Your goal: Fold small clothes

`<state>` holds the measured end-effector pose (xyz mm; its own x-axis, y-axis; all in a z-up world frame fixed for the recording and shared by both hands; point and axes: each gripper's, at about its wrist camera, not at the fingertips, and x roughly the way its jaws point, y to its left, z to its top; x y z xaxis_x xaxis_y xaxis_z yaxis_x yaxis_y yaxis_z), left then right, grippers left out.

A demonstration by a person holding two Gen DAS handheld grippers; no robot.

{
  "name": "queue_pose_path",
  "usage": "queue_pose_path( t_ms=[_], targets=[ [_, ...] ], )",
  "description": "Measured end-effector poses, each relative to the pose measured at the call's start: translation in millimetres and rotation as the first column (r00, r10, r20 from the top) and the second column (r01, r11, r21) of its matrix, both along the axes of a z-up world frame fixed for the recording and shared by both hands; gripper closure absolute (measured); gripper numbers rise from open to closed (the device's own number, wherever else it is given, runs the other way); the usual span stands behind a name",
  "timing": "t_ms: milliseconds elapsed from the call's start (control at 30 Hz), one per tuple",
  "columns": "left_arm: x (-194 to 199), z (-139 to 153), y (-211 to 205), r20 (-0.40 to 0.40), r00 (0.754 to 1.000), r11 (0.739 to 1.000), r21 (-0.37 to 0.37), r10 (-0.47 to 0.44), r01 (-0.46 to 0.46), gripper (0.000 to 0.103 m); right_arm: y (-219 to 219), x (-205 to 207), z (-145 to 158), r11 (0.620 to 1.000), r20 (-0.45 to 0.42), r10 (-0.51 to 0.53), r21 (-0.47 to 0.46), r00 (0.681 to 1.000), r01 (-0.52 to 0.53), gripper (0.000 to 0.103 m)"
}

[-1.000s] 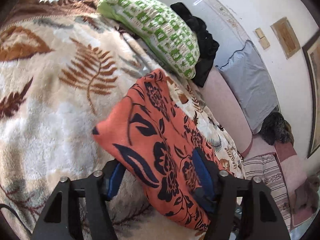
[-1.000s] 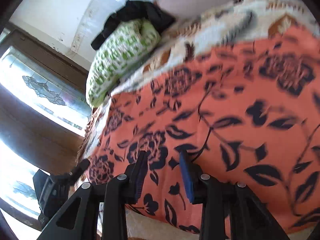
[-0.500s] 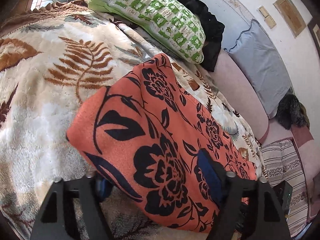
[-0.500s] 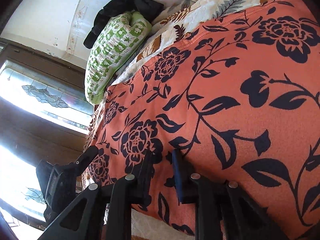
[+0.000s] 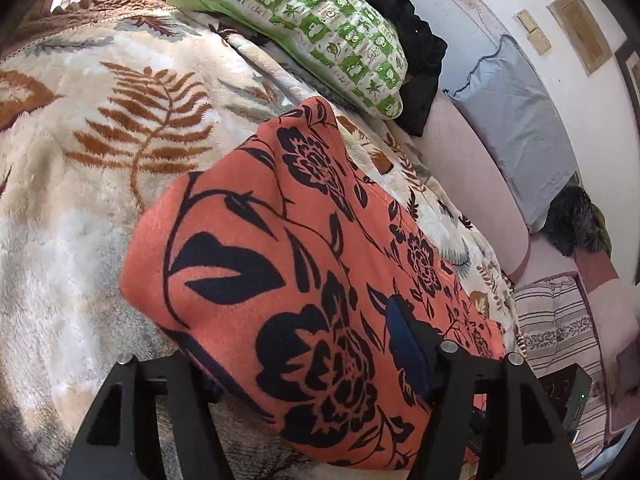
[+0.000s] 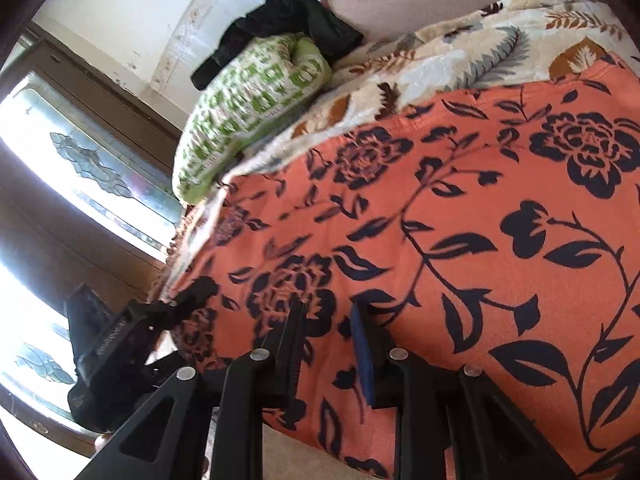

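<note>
— How many cloths lie on the bed?
— One orange floral garment [image 5: 288, 264] on one leaf-patterned blanket [image 5: 80, 168].
— And cushions?
— One green-checked pillow [image 5: 304, 28], one grey pillow [image 5: 516, 120], plus one black garment [image 5: 416, 60].
— Grippers?
— Two.

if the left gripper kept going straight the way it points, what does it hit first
Most likely the orange floral garment, already lying between the closing jaws of the left gripper. Beyond it comes the leaf-print blanket, then the green patterned pillow; depth is hard to judge.
</note>
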<state>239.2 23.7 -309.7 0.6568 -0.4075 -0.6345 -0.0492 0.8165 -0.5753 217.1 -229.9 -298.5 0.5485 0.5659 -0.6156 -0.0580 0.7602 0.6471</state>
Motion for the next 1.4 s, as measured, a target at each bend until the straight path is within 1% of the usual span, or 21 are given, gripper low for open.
queue_pose_path(
  t_ms=[33, 67, 133, 233, 333, 400, 467, 500, 533, 600, 633, 733, 767, 800, 867, 933, 1000, 1067, 1167, 1300, 1400],
  targets=[
    [0, 1, -3, 0.01, 1.0, 0.999, 0.041, -0.003, 0.002, 0.065, -1, 2, -7, 1.0, -0.008, 0.005, 0.016, 1.0, -0.005, 0.081],
    [0, 2, -5, 0.016, 1.0, 0.998, 0.063, -0.014, 0.012, 0.069, -4, 0, -7, 1.0, 0.004, 0.002, 0.029, 1.0, -0.002, 0.081],
    [-1, 4, -7, 0.032, 0.999, 0.998, 0.066, -0.014, 0.012, 0.075, -8, -2, -1, 0.999, -0.007, -0.001, 0.032, 1.0, 0.002, 0.081],
    [-6, 13, -12, 0.071, 0.997, 0.995, 0.094, -0.033, 0.026, 0.08, -21, -15, 8, 0.998, 0.008, -0.05, 0.025, 0.999, 0.05, 0.081],
    [-13, 25, -19, 0.111, 0.992, 0.988, 0.147, -0.063, 0.046, 0.081, -50, -31, 18, 0.983, 0.035, -0.179, -0.03, 0.983, 0.18, 0.081],
    [-17, 29, -24, 0.108, 0.991, 0.978, 0.201, -0.077, 0.054, 0.082, -74, -36, 22, 0.958, 0.039, -0.268, -0.097, 0.963, 0.271, 0.077],
    [-23, 31, -23, 0.115, 0.99, 0.976, 0.209, -0.078, 0.053, 0.082, -95, -37, 20, 0.918, 0.01, -0.352, -0.193, 0.936, 0.347, 0.077],
    [-25, 30, -21, 0.116, 0.99, 0.977, 0.205, -0.078, 0.053, 0.082, -104, -35, 14, 0.906, -0.022, -0.372, -0.226, 0.928, 0.358, 0.079],
    [-28, 30, -18, 0.116, 0.99, 0.978, 0.203, -0.078, 0.053, 0.082, -112, -32, 6, 0.915, -0.065, -0.359, -0.221, 0.931, 0.338, 0.078],
    [-34, 31, -17, 0.117, 0.99, 0.975, 0.216, -0.081, 0.055, 0.082, -122, -37, 7, 0.922, -0.065, -0.367, -0.161, 0.928, 0.353, 0.079],
    [-38, 32, -17, 0.121, 0.989, 0.972, 0.225, -0.088, 0.059, 0.082, -123, -40, 13, 0.921, -0.05, -0.365, -0.164, 0.93, 0.352, 0.079],
    [-47, 35, -19, 0.138, 0.985, 0.966, 0.251, -0.103, 0.065, 0.082, -121, -54, 31, 0.913, 0.054, -0.356, -0.194, 0.933, 0.359, 0.079],
    [-48, 37, -21, 0.143, 0.984, 0.964, 0.259, -0.104, 0.065, 0.082, -119, -54, 33, 0.919, 0.056, -0.341, -0.192, 0.938, 0.345, 0.078],
    [-49, 38, -22, 0.147, 0.984, 0.962, 0.265, -0.105, 0.063, 0.082, -116, -52, 29, 0.929, 0.032, -0.315, -0.191, 0.948, 0.316, 0.078],
    [-49, 39, -24, 0.148, 0.984, 0.959, 0.277, -0.101, 0.056, 0.082, -103, -41, 8, 0.948, -0.087, -0.248, -0.229, 0.965, 0.223, 0.077],
    [-49, 40, -27, 0.145, 0.985, 0.952, 0.303, -0.093, 0.045, 0.082, -100, -44, 8, 0.937, -0.048, -0.261, -0.252, 0.964, 0.242, 0.078],
    [-49, 40, -28, 0.143, 0.986, 0.948, 0.316, -0.083, 0.034, 0.082, -97, -44, 16, 0.931, -0.042, -0.263, -0.272, 0.964, 0.242, 0.076],
    [-50, 40, -31, 0.143, 0.987, 0.942, 0.335, -0.075, 0.023, 0.082, -90, -44, 25, 0.936, -0.008, -0.238, -0.27, 0.971, 0.227, 0.076],
    [-51, 40, -33, 0.142, 0.987, 0.934, 0.357, -0.07, 0.014, 0.082, -74, -40, 38, 0.955, 0.035, -0.195, -0.222, 0.98, 0.198, 0.076],
    [-50, 39, -33, 0.135, 0.989, 0.931, 0.364, -0.066, 0.013, 0.082, -35, -10, 52, 0.961, 0.06, -0.139, -0.232, 0.988, 0.149, 0.076],
    [-50, 39, -32, 0.133, 0.989, 0.932, 0.363, -0.066, 0.013, 0.082, -10, 15, 51, 0.961, 0.048, -0.115, -0.246, 0.992, 0.124, 0.076]
  ],
)
